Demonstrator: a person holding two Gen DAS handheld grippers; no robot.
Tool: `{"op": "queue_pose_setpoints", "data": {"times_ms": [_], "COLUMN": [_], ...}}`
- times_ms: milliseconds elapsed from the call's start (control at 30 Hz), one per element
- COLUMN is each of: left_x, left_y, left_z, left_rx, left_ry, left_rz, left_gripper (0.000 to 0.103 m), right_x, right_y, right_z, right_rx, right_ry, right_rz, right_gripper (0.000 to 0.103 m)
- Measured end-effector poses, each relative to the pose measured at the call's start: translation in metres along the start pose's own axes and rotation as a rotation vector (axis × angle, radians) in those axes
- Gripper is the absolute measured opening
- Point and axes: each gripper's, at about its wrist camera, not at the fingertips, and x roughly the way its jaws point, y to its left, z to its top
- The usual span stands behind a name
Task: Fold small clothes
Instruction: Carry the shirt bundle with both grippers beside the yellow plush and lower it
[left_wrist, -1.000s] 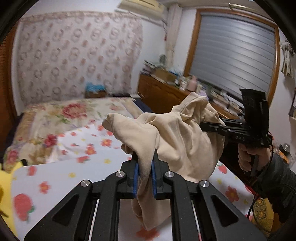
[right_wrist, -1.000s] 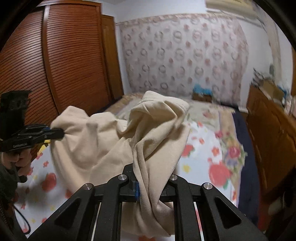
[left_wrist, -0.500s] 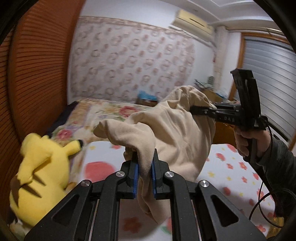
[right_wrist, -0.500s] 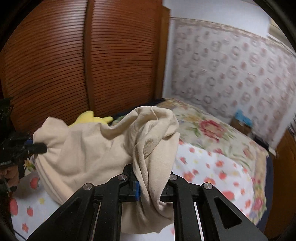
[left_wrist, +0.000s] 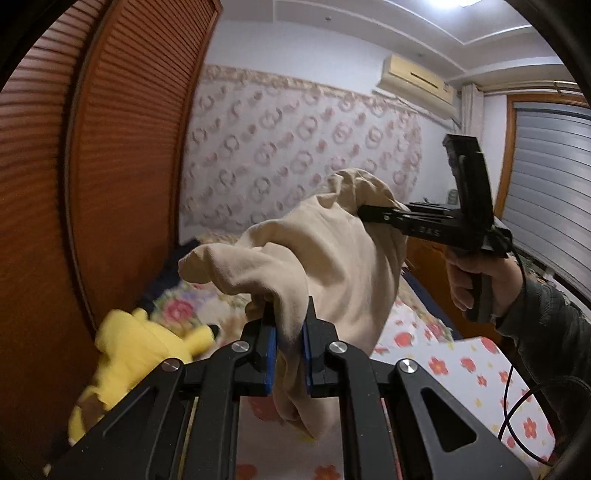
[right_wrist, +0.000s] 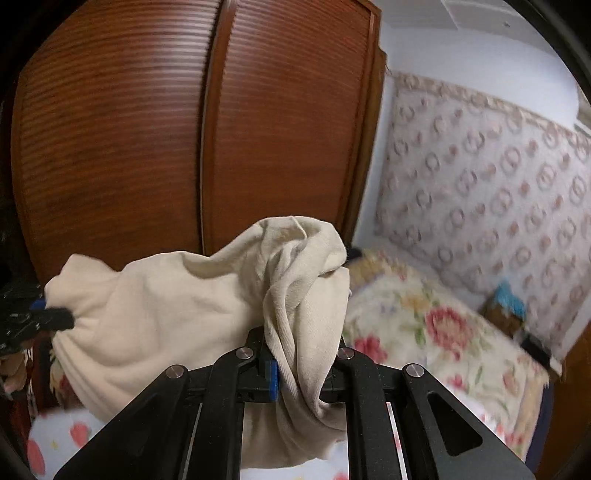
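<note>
A small cream garment (left_wrist: 332, 266) hangs bunched in the air between both grippers, above the flowered bed. My left gripper (left_wrist: 289, 350) is shut on one edge of it; cloth drapes down between the blue pads. My right gripper (right_wrist: 301, 363) is shut on the other edge of the garment (right_wrist: 177, 317). The right gripper also shows in the left wrist view (left_wrist: 373, 213), raised at the right and held by a hand. The left gripper shows in the right wrist view (right_wrist: 55, 317), at the far left edge.
A louvred wooden wardrobe (right_wrist: 155, 140) stands close on the left. A yellow plush toy (left_wrist: 129, 354) lies on the bed by the wardrobe. The bed (right_wrist: 443, 332) has a flowered sheet. A white board with red flowers (left_wrist: 480, 373) lies below. A black cable (left_wrist: 524, 398) hangs from the right gripper.
Both grippers have swung left towards the wardrobe and tilted upward, carrying the garment with them. The plush toy has come into the left wrist view. Both grips are unchanged.
</note>
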Motion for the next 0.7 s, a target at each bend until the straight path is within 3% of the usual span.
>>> {"op": "queue_pose_setpoints", "data": {"times_ms": [133,367,533,600,700], "left_x": [0.005,0.041,0.060,0.064,0.058], "left_y": [0.012,0.020,0.022,0.019,0.020], "left_z": [-0.012,-0.100,-0.124,-0.126,-0.130], "left_rx": [-0.027,-0.108,-0.145,-0.130,-0.134], "left_ry": [0.058,0.276,0.335,0.347,0.354], "left_rz": [0.020,0.015,0.039,0.062,0.074], "left_gripper": [0.012,0.012,0.012,0.012,0.012], "right_x": [0.016,0.058,0.107,0.120,0.123], "right_y": [0.000,-0.005,-0.008,-0.008,-0.005], "right_z": [0.012,-0.068,-0.089,-0.090,-0.093], "right_rx": [-0.006,-0.032,-0.006,0.029,0.084], "right_ry": [-0.004,0.248,0.324,0.328,0.315], "right_rz": [0.045,0.088,0.100,0.102,0.076], "right_gripper": [0.012,0.013,0.014,0.020,0.043]}}
